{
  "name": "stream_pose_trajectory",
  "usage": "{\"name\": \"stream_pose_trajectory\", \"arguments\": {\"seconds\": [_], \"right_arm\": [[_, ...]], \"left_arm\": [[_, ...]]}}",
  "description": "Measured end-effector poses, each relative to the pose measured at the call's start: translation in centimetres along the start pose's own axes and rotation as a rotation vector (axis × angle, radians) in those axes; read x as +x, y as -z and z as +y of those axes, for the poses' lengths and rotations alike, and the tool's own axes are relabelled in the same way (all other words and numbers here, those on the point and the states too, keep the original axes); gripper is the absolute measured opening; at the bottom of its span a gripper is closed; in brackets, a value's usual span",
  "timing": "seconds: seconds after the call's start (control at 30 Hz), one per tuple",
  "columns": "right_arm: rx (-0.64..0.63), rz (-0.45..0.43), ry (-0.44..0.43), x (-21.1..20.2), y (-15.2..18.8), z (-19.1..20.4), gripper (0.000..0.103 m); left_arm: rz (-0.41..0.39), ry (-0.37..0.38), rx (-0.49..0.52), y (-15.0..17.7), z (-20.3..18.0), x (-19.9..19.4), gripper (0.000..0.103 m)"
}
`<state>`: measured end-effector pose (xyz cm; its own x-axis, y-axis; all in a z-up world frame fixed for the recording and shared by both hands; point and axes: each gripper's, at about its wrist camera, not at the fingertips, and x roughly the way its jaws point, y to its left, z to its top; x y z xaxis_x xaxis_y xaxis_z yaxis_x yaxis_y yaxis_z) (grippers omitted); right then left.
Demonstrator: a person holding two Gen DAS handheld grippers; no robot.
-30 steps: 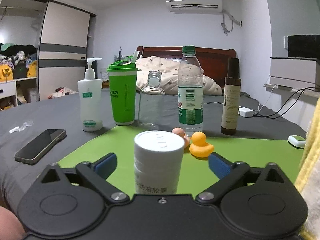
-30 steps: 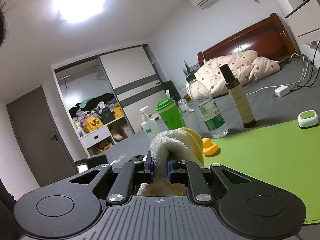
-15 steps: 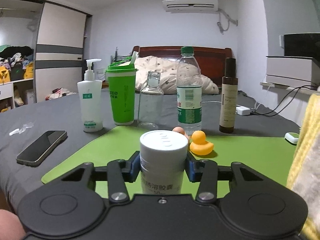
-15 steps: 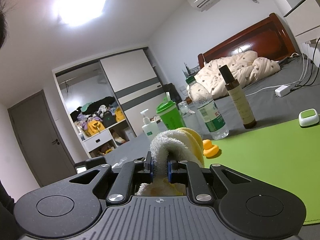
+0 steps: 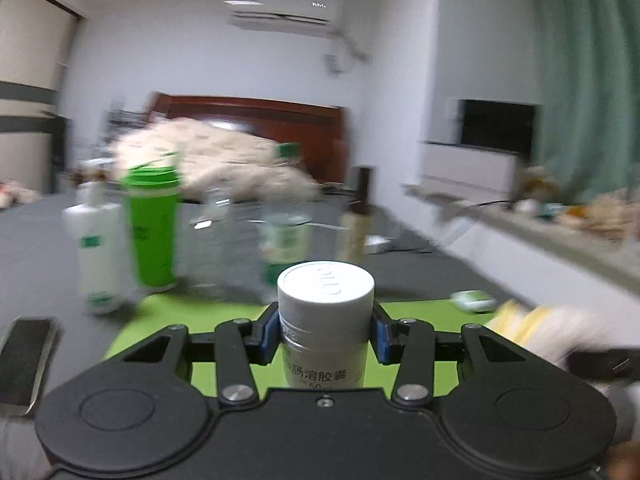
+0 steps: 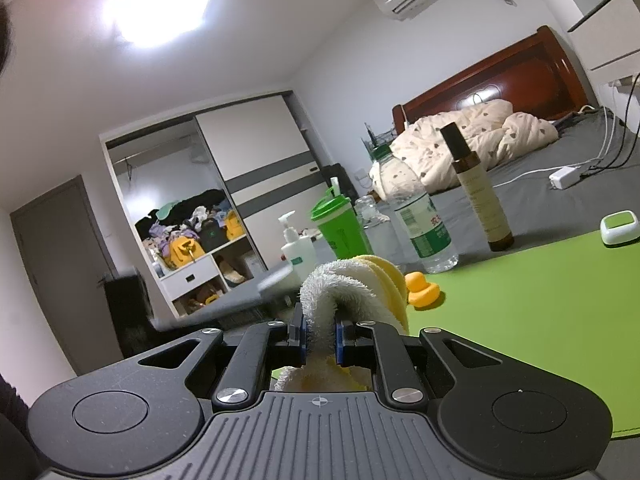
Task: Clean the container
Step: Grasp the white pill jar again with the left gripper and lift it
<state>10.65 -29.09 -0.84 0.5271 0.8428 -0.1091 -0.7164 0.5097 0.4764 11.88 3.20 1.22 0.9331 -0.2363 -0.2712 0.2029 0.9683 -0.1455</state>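
Left wrist view. Left gripper (image 5: 325, 334): blue pads pressed against both sides of a white jar (image 5: 325, 320), clenched on it just under the cap. Jar: upright, ribbed white lid, printed label partly hidden by the gripper body. Background blurred. Green mat (image 5: 224, 316) beneath. Behind, in a row: pump bottle (image 5: 98, 258), green cup (image 5: 154, 228), clear glass bottle (image 5: 218, 240), water bottle (image 5: 285, 224), brown bottle (image 5: 358, 220). Phone (image 5: 26, 356) on grey cloth at left. Small white-green case (image 5: 474, 300) at the mat's right edge. Yellow-white towel (image 5: 540, 330) at right, smeared by blur.

Right wrist view. Right gripper (image 6: 320, 338): pads closed tight on a fold of the towel (image 6: 352, 292), which bulges up and forward between them. Sharp picture. Mat (image 6: 540, 300) ahead. Yellow duck (image 6: 422, 289) just beyond the towel. Water bottle (image 6: 416, 216), brown bottle (image 6: 478, 196), glass bottle (image 6: 376, 226), cup (image 6: 340, 228), pump bottle (image 6: 296, 250) standing behind. Case (image 6: 619, 227) at far right. Jar not in this view.
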Motion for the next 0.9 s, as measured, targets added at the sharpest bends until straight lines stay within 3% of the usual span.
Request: {"name": "stream_pose_trajectory", "arguments": {"seconds": [0.13, 0.27, 0.43, 0.57, 0.9], "right_arm": [[-0.001, -0.017, -0.037, 0.5, 0.2, 0.9, 0.013], [-0.032, -0.047, -0.096, 1.2, -0.1, 2.8, 0.013], [-0.106, -0.059, -0.120, 2.6, -0.6, 5.6, 0.013], [-0.176, -0.032, -0.105, 4.3, -0.5, 6.8, 0.013], [-0.185, -0.061, -0.043, 4.6, -1.2, 5.8, 0.013]], "left_arm": [[0.011, 0.142, 0.048, -3.1, 0.8, -0.7, 0.043], [-0.013, 0.161, 0.122, -5.0, 0.1, -1.0, 0.043], [-0.014, 0.199, 0.114, -5.5, -0.8, -1.0, 0.043], [-0.007, 0.234, 0.102, -5.2, -1.4, -0.9, 0.043], [0.011, 0.283, 0.114, -5.3, -1.6, -1.3, 0.043]]}}
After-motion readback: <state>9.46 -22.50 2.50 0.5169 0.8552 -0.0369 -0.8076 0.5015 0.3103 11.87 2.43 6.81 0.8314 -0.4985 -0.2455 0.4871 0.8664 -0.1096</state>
